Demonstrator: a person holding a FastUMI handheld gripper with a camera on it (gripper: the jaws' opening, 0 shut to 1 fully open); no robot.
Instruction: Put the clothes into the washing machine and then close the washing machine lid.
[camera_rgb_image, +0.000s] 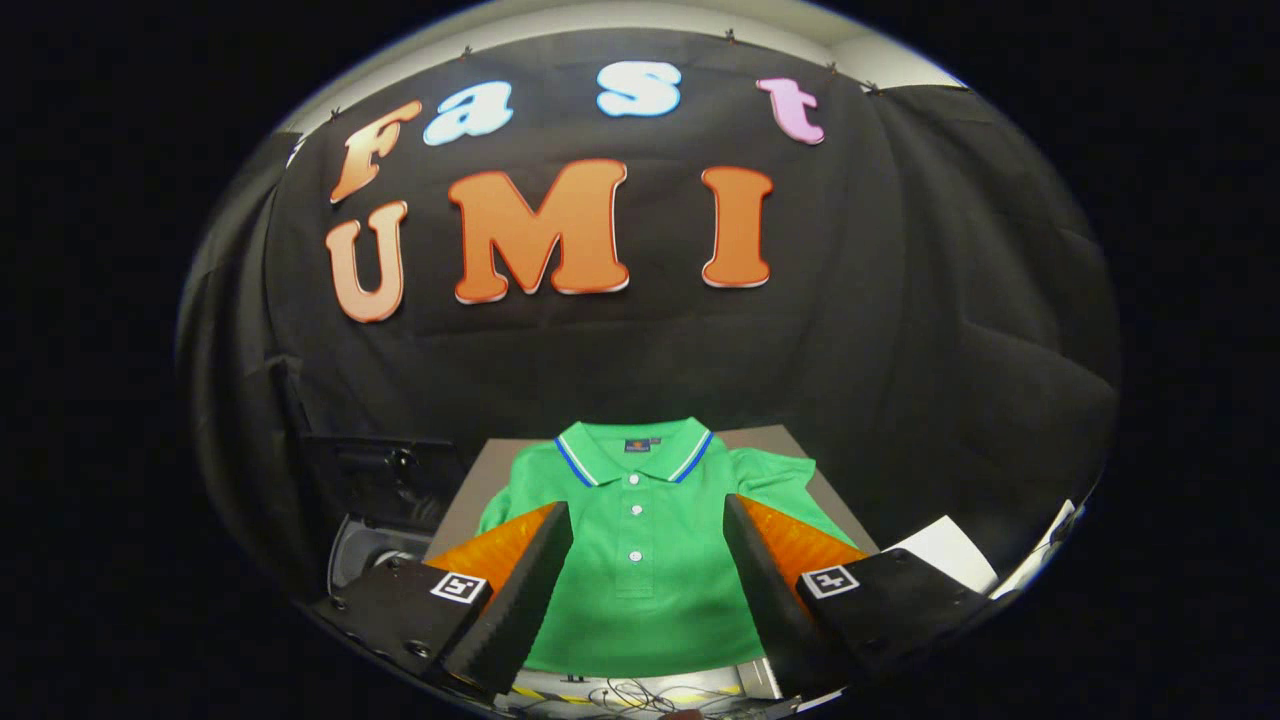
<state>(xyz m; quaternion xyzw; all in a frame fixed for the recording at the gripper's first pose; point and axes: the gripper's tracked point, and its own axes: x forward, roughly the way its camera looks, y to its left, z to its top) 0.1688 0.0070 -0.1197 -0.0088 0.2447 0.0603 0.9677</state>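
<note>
while the tool (648, 520) hangs with its fingers spread wide, a green polo shirt (640, 560) lies flat on the worktop (770, 437) ahead.
the shirt sits between and beyond the two fingers, collar toward the booth wall, buttons done up, neither finger touching it. off to the left, beside the worktop, stands the dark washing machine (375, 500), its round opening showing below. a white sheet (945, 550) lies to the right.

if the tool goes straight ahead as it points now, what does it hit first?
Probably the green polo shirt, lying flat on the table. The tool is open, with the shirt's button placket between and ahead of its fingers. Depth is unclear.
</note>
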